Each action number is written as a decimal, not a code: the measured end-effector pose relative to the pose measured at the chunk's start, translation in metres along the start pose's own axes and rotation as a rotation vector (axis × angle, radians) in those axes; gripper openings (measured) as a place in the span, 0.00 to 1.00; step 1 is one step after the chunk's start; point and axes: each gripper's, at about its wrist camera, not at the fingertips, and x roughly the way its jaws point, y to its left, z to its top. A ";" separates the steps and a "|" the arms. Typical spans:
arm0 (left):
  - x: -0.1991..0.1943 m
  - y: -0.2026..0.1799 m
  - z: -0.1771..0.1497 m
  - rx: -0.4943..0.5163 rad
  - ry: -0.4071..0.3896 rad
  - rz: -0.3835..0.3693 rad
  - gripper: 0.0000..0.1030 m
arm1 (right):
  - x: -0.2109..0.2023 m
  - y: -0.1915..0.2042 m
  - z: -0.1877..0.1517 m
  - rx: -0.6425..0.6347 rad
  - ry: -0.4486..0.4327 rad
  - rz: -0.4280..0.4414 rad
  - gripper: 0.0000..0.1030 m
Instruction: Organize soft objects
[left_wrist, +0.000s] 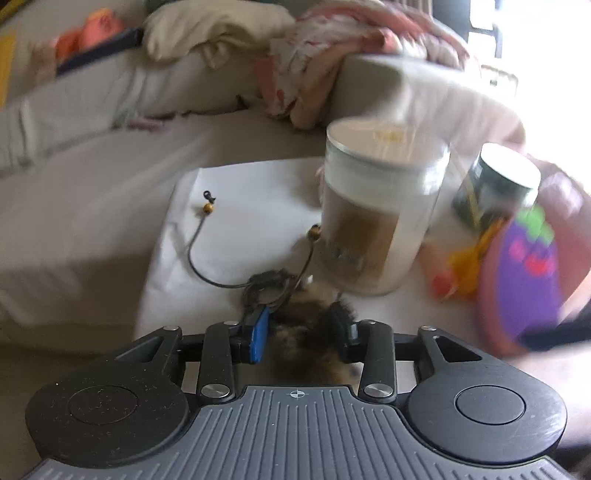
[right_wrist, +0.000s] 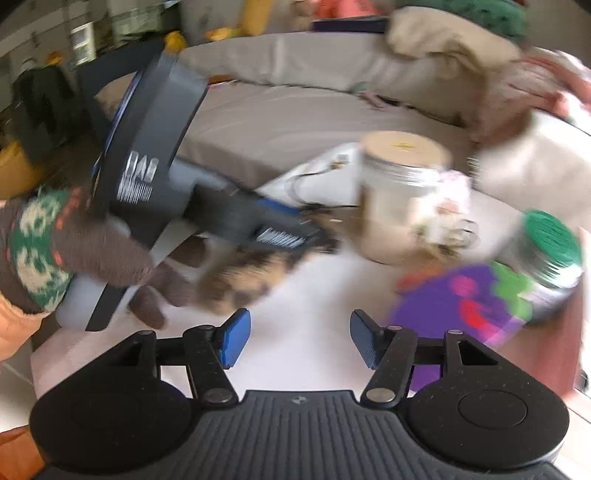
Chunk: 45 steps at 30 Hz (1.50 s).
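We record the left claw (left_wrist: 301, 334) with its blue pads set against a mottled brown fur piece (left_wrist: 306, 332), which fills the gap between them; it is grasping that fur, which lies low on the white table (left_wrist: 229, 206). A thin dark cord with amber beads (left_wrist: 199, 251) curls on the table just beyond the fur. Further out stands a clear lidded jar (left_wrist: 376, 218), with a dark smaller jar (left_wrist: 495, 188) to its right and a purple round soft item (left_wrist: 524, 280) beside that. The right claw (right_wrist: 300, 339) hangs released over bare table, nothing between its pads. A hand in a brown knitted glove (right_wrist: 147, 273) carries the left claw's tool. A beige sofa (left_wrist: 92, 155) runs behind, piled with cushions.
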 end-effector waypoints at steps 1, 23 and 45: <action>0.001 0.002 -0.001 0.006 -0.008 0.004 0.48 | -0.006 -0.007 -0.002 0.015 -0.007 -0.014 0.59; -0.006 0.038 -0.018 -0.207 -0.054 -0.089 0.17 | 0.151 -0.217 0.199 0.531 0.340 -0.065 0.72; -0.140 0.045 0.125 -0.105 -0.484 -0.118 0.13 | -0.107 -0.191 0.224 0.356 -0.148 -0.032 0.02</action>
